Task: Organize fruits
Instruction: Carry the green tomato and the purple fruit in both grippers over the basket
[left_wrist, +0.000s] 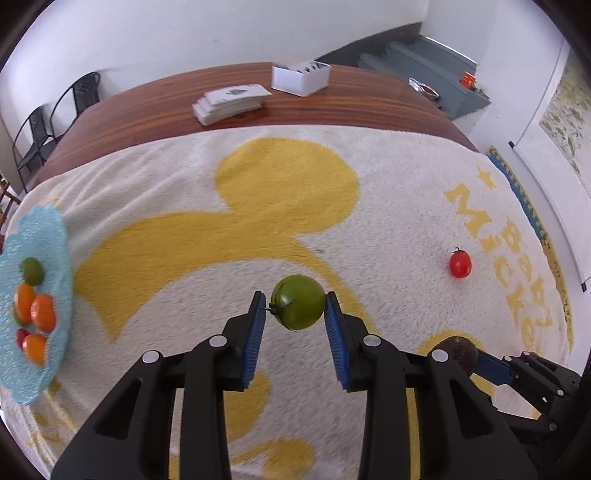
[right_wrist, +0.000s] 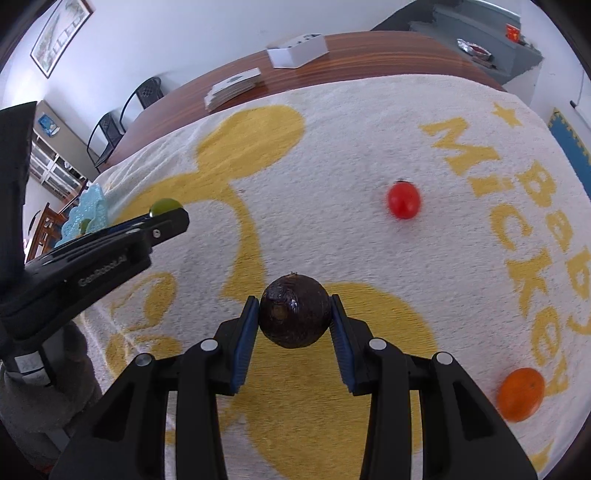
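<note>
Left gripper (left_wrist: 295, 306) clamps your green tomato (left_wrist: 297, 302), right gripper (right_wrist: 294, 312) the avocado (right_wrist: 294, 311) (both lifted); carry both left to the blue dish (left_wrist: 51, 236).

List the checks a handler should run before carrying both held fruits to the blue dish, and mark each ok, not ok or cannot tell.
1. Left gripper shut on green tomato: ok.
2. Right gripper shut on dark avocado: ok.
3. Blue dish in view, with room: ok.
4. Grip firmness: cannot tell.
5. Nothing left loose on the towel: not ok; red tomato and orange remain.
</note>
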